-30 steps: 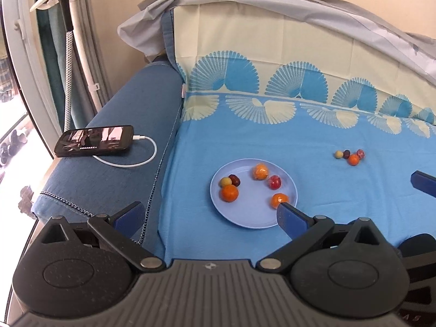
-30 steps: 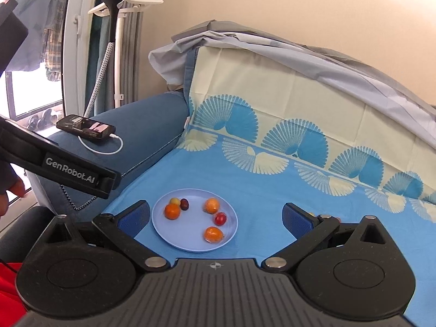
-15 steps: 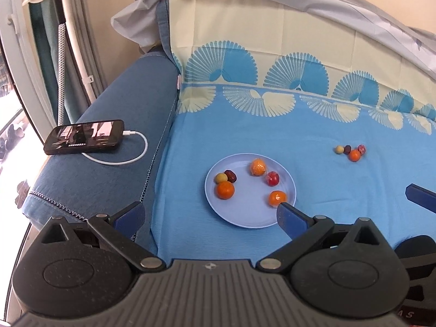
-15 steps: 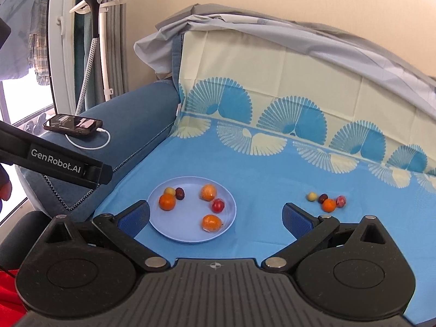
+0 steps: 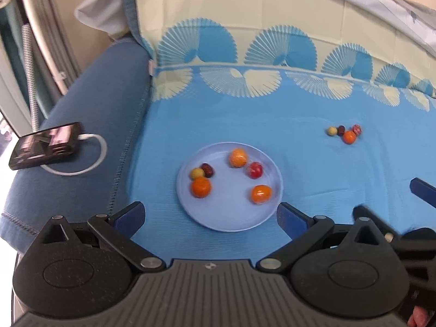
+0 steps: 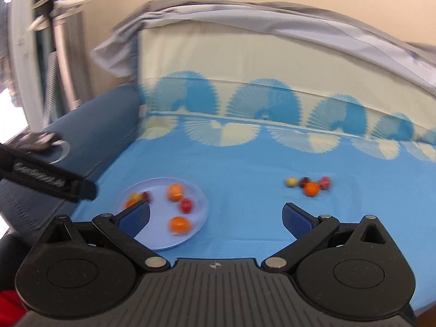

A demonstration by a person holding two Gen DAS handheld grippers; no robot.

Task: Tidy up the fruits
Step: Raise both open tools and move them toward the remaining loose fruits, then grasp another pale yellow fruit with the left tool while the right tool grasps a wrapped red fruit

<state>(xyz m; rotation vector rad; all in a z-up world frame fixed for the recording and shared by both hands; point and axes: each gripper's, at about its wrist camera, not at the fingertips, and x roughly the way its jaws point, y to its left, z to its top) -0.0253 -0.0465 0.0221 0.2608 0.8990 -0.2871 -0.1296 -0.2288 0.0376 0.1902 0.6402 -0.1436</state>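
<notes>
A light blue plate (image 5: 218, 212) lies on the blue sheet and holds several small fruits: oranges, a red one, a dark one and a yellow one. It also shows in the right wrist view (image 6: 163, 241). A small cluster of loose fruits (image 5: 344, 133) lies on the sheet to the right of the plate, with an orange one (image 6: 311, 188) in front. My left gripper (image 5: 209, 215) is open and empty, just short of the plate. My right gripper (image 6: 216, 216) is open and empty, between the plate and the cluster. Its blue fingertip (image 5: 422, 188) shows at the right edge of the left wrist view.
A phone (image 5: 45, 145) on a white cable lies on the dark blue sofa arm (image 5: 90, 103) at the left. The patterned sheet runs up the sofa back (image 5: 272, 27). The left gripper's body (image 6: 46, 179) crosses the left of the right wrist view.
Both grippers have moved forward and lower toward the sheet. The right wrist view has swung right, so the loose cluster is now in front of it. Both stay open.
</notes>
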